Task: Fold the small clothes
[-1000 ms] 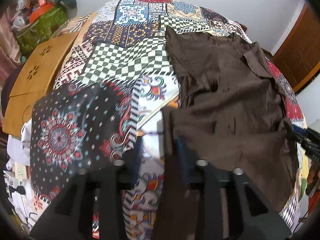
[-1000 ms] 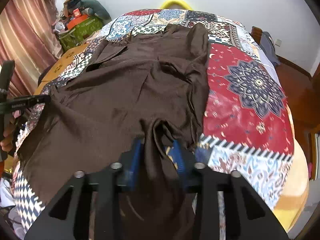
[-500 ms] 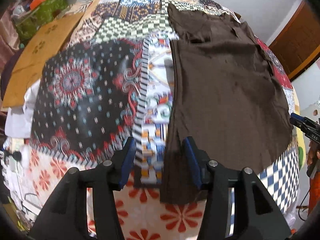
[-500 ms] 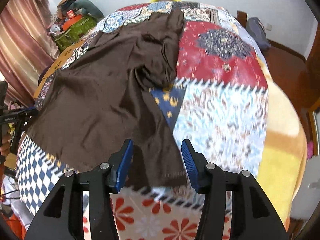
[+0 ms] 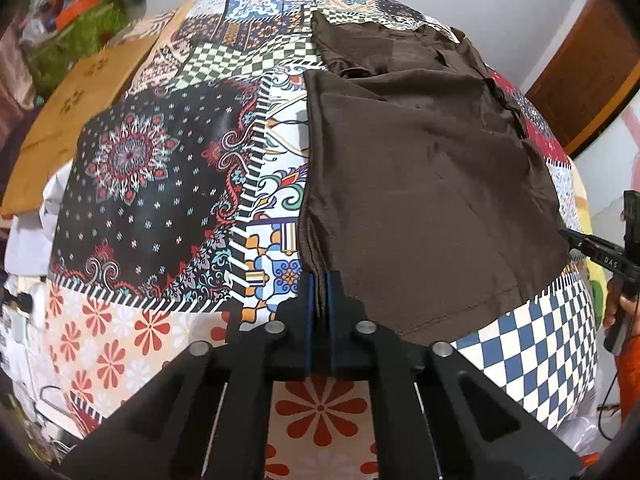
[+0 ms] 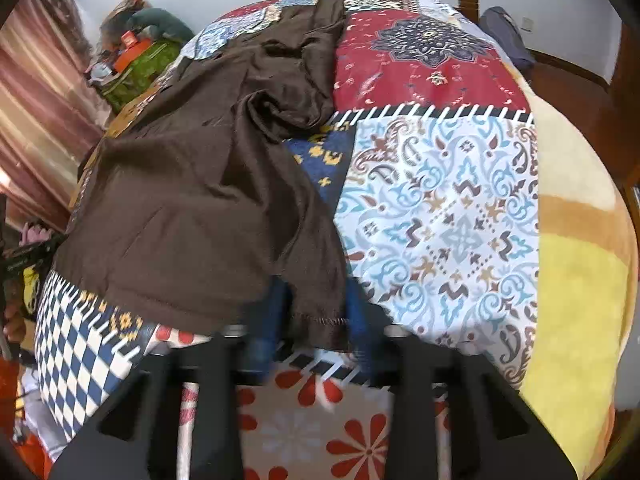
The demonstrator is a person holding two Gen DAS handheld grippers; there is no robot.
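Note:
A dark brown garment lies spread flat on the patchwork bedspread. My left gripper is shut on the near left corner of its folded edge, and the cloth runs up from between the blue pads. In the right wrist view the same garment has its near right hem corner between the blue fingers of my right gripper. The jaws are closing around that corner, blurred, with a gap still showing. The far part of the garment is rumpled.
The bed's near edge drops off just under both grippers. A wooden board and a green bag with clutter lie at the far left. A wooden door stands at the right. A pink curtain hangs on the left.
Both grippers drew back to the bed's near edge, and the garment now lies smoother. The left jaws opened, then shut on the hem corner. The right jaws opened and are narrowing.

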